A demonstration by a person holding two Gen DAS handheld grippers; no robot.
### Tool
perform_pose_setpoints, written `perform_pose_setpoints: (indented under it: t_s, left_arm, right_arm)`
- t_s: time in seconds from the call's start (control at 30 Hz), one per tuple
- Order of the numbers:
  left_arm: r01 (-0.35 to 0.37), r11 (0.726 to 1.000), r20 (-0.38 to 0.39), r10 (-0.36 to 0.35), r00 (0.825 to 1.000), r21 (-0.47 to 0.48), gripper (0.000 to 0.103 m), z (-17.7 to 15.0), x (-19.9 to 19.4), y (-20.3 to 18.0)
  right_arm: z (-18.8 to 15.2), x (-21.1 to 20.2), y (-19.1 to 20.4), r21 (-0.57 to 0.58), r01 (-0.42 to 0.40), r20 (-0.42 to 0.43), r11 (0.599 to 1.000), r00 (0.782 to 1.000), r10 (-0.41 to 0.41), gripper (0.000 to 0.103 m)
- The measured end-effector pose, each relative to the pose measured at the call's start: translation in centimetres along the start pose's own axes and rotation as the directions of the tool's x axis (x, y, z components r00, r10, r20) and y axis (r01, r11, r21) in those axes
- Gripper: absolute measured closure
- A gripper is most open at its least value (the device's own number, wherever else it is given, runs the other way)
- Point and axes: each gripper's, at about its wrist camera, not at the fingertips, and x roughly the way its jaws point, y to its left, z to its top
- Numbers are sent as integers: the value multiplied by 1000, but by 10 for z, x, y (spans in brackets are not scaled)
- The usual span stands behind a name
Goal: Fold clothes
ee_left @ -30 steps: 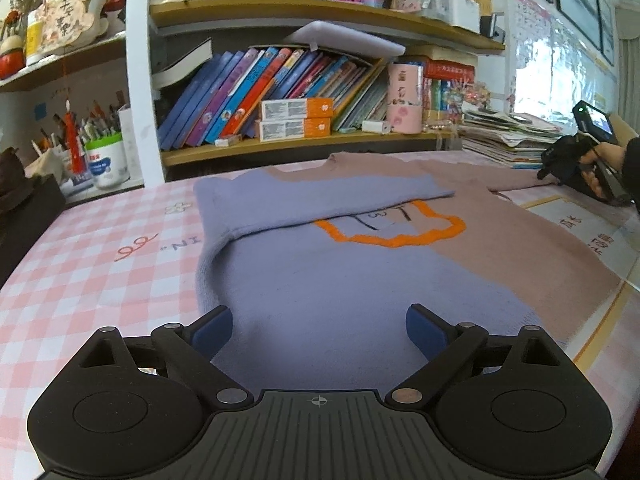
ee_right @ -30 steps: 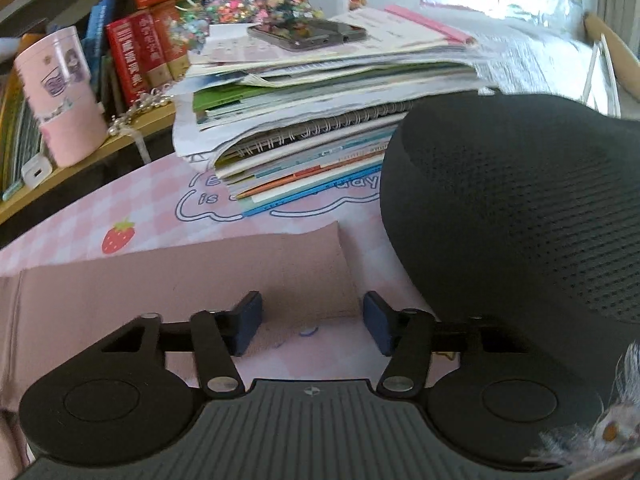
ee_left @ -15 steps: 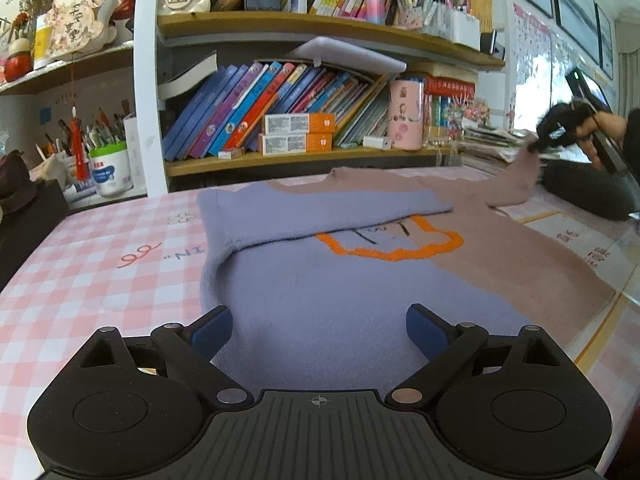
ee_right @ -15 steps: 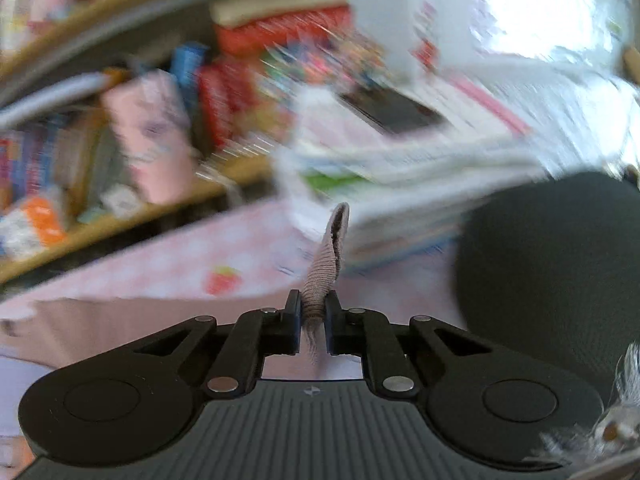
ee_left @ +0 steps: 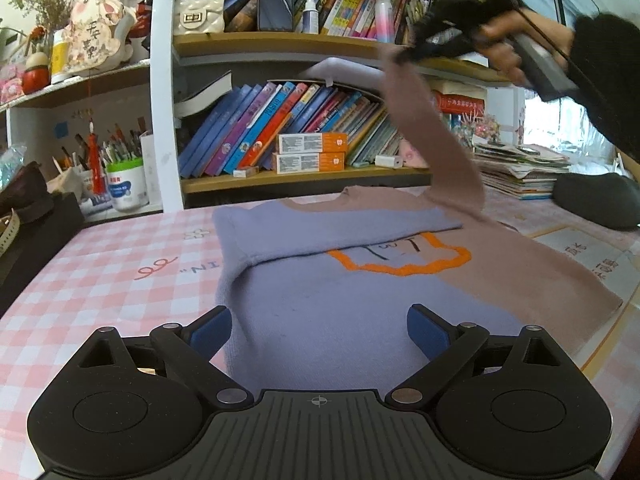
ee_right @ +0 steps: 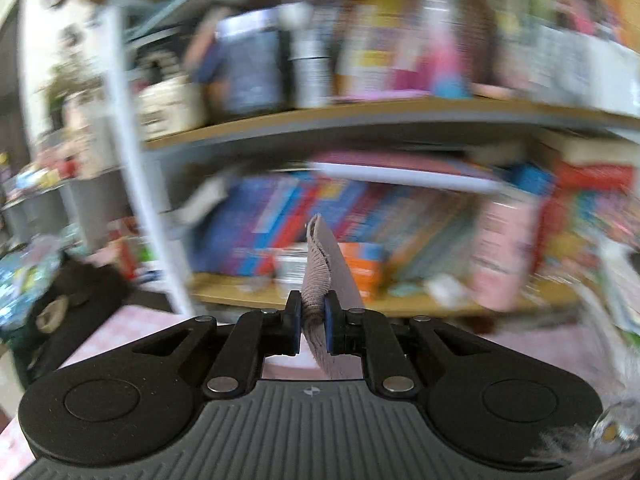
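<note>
The right gripper (ee_right: 312, 326) is clenched on the ribbed cuff of the sweater's brown sleeve (ee_right: 322, 272), the knit pinched between its blue pads (ee_right: 296, 322); seen from the left wrist, that gripper (ee_left: 404, 56) is held high in a hand (ee_left: 508, 48) with a dark cuff, and the sleeve (ee_left: 432, 136) hangs slanting from it down to the shoulder at the far right of the garment. The left gripper (ee_left: 319, 330) stands released, its blue pads (ee_left: 211, 330) wide apart and low over the near hem, nothing between them. The sweater (ee_left: 340, 312) lies flat in the middle of the pink checked table (ee_left: 92, 288), neckline toward the far edge; its lilac sleeve (ee_left: 332, 226) is folded across the chest, partly covering an orange outline (ee_left: 400, 268). Beyond the far edge stands a bookshelf (ee_left: 280, 176); a stack of papers (ee_left: 520, 172) and a dark rounded object (ee_left: 596, 200) sit at the far right corner.
</note>
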Motion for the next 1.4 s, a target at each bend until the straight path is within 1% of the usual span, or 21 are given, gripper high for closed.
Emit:
perform_pose_setpoints:
  t_s: [0.1,0.17,0.2,0.3,0.37,0.53,0.6,0.63,0.67,0.7,0.73,0.77,0.9,1.03,1.2,1.33,1.4]
  left_arm:
    - [3,1000,2,-3,1000,-1,7,0,0,0]
    - [7,1000,3,-7,1000,-4,7,0,-1,1]
    - [10,1000,4,-10,1000,-5,7,0,-1,1]
    - [17,1000,7,-17,1000,-10,7,-1,-1,2]
    - [22,1000,8,-21,1000,-13,7,-1,-1,3]
    - [31,999,-4,-31,1000,-15,7,-1,1,3]
    - [29,999,-8,-29,1000,-15,7,-1,1,3]
    - [28,999,-10,-28,1000,-15,7,-1,2,3]
    - [26,1000,-11,-26,1000,-14,7,-1,2,3]
    - [24,1000,-11,-25,1000,-13,7,-1,1,2]
    - [23,1000,-11,-23,1000,-11,7,-1,1,2]
    - [21,1000,-12,-21,1000,-10,7,-1,1,2]
    - [12,1000,-25,-12,1000,0,7,0,3,0]
    - [6,1000,-37,-5,999,9,7,1,5,0]
    - [9,1000,-40,-9,999,2,7,0,4,1]
    - [0,1000,-47,1,999,12,7,0,6,-1]
    - [-7,1000,-33,8,999,15,7,0,4,-1]
  right_arm:
    - [-2,24,33,-32,-66,-35,997,997,64,93]
    - [-9,42,44,-2,-125,-87,992,988,125,93]
    - [-13,49,49,6,-138,-104,990,985,138,93]
    - [-27,69,57,23,-154,-148,988,977,156,93]
    - [-37,81,57,54,-157,-175,986,971,164,93]
    - [-55,99,54,114,-175,-224,978,954,197,92]
    - [-59,104,54,140,-188,-238,972,947,217,90]
    - [-61,105,54,154,-196,-240,968,943,230,84]
    - [-62,104,54,164,-207,-237,964,941,242,76]
    - [-63,102,54,172,-218,-231,961,939,255,71]
    - [-63,98,53,174,-228,-227,958,937,264,63]
    - [-64,94,52,172,-237,-223,956,936,272,61]
    - [-70,75,43,164,-238,-232,957,934,272,61]
    - [-90,49,25,155,-213,-253,965,935,247,60]
    - [-135,8,7,126,-151,-290,981,940,182,59]
    - [-167,-25,2,110,-125,-286,986,946,152,59]
    - [-179,-40,3,92,-117,-279,989,950,138,59]
